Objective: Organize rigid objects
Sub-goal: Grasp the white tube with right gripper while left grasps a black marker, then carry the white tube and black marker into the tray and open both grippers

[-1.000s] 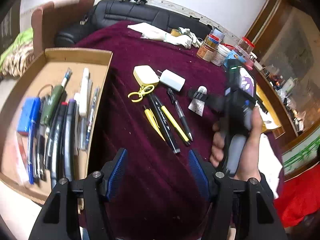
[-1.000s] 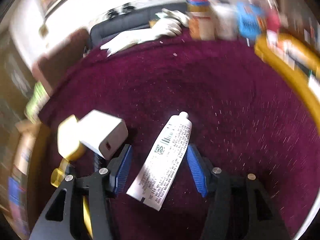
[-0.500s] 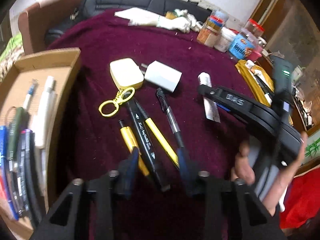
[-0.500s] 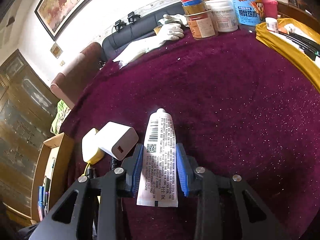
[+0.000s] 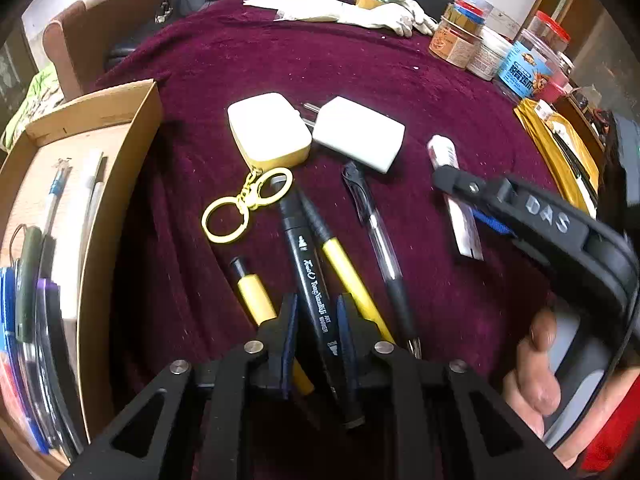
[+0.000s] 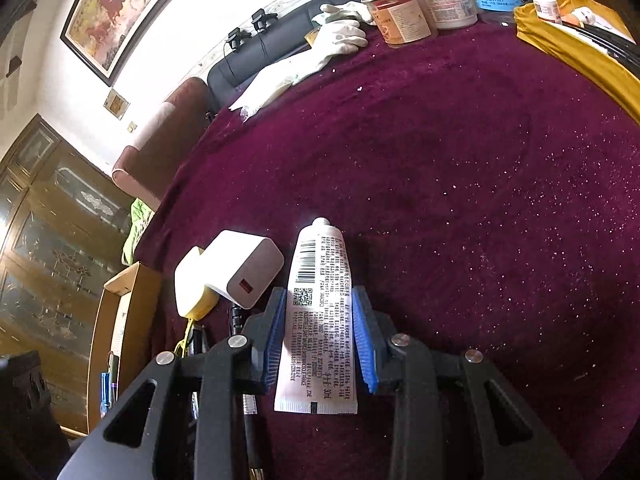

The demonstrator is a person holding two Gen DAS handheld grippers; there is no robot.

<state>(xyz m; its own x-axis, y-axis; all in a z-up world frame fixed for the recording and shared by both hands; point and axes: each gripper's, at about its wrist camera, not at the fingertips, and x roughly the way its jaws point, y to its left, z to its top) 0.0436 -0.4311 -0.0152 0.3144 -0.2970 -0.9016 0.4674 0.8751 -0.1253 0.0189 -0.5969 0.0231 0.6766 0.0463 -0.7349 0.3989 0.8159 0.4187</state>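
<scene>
My left gripper (image 5: 316, 308) points down at a black marker (image 5: 304, 248) that lies on the maroon cloth. Its jaws are closing, with the marker between the blue pads and a thin gap still showing. A long yellow pen (image 5: 344, 264), a short yellow pen (image 5: 254, 296) and a clear black pen (image 5: 380, 248) lie beside it. My right gripper (image 6: 320, 312) is shut on a white tube (image 6: 320, 280), which rests flat on the cloth. A cardboard box (image 5: 120, 168) at the left holds several pens.
A yellow-white case with a key ring (image 5: 268, 128) and a white charger (image 5: 358, 132) lie just beyond the pens. Jars (image 5: 460, 40) and white gloves (image 5: 384, 16) stand at the far edge. A yellow tray (image 5: 560, 152) sits right. A hand (image 5: 536, 364) holds the right gripper.
My left gripper came forward and down over the pens, and its jaws narrowed around the black marker. The right jaws closed onto the tube, which now lies straight between them.
</scene>
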